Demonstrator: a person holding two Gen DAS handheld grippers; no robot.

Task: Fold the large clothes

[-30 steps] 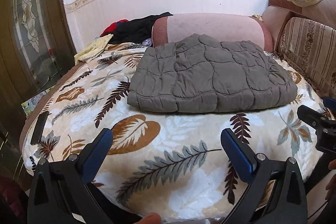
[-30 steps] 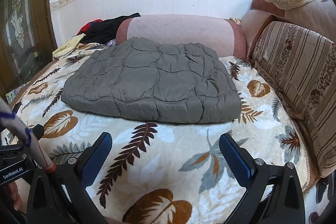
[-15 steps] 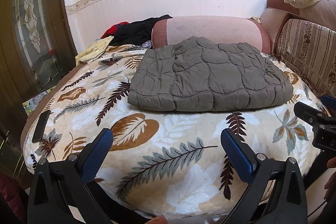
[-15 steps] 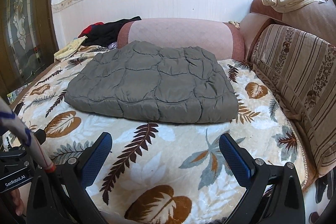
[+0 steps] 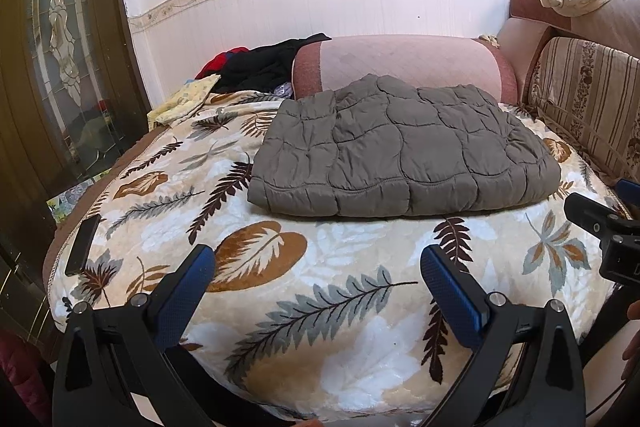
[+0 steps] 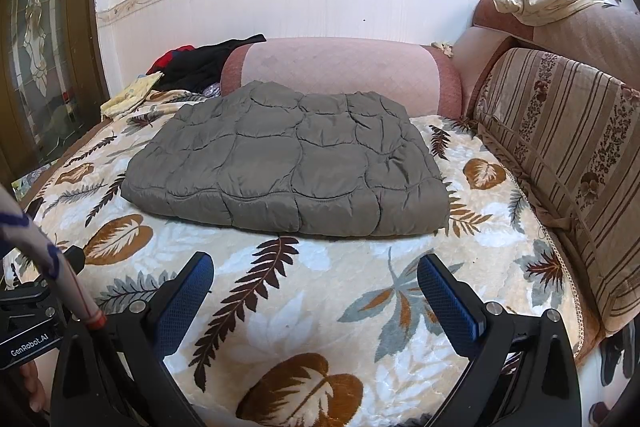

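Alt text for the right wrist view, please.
A folded grey quilted padded garment lies on a leaf-patterned blanket covering a bed, before a pink bolster cushion. The right gripper, open and empty, hovers at the near edge.

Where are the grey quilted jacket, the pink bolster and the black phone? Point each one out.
grey quilted jacket [image 6: 288, 163], right wrist view, middle of its folded top.
pink bolster [image 6: 340, 67], right wrist view, pale central section.
black phone [image 5: 82, 245], left wrist view, centre of its face.

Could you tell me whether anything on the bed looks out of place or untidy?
The grey jacket lies neatly folded. Only the loose clothes heaped at the far left corner beside the bolster look untidy.
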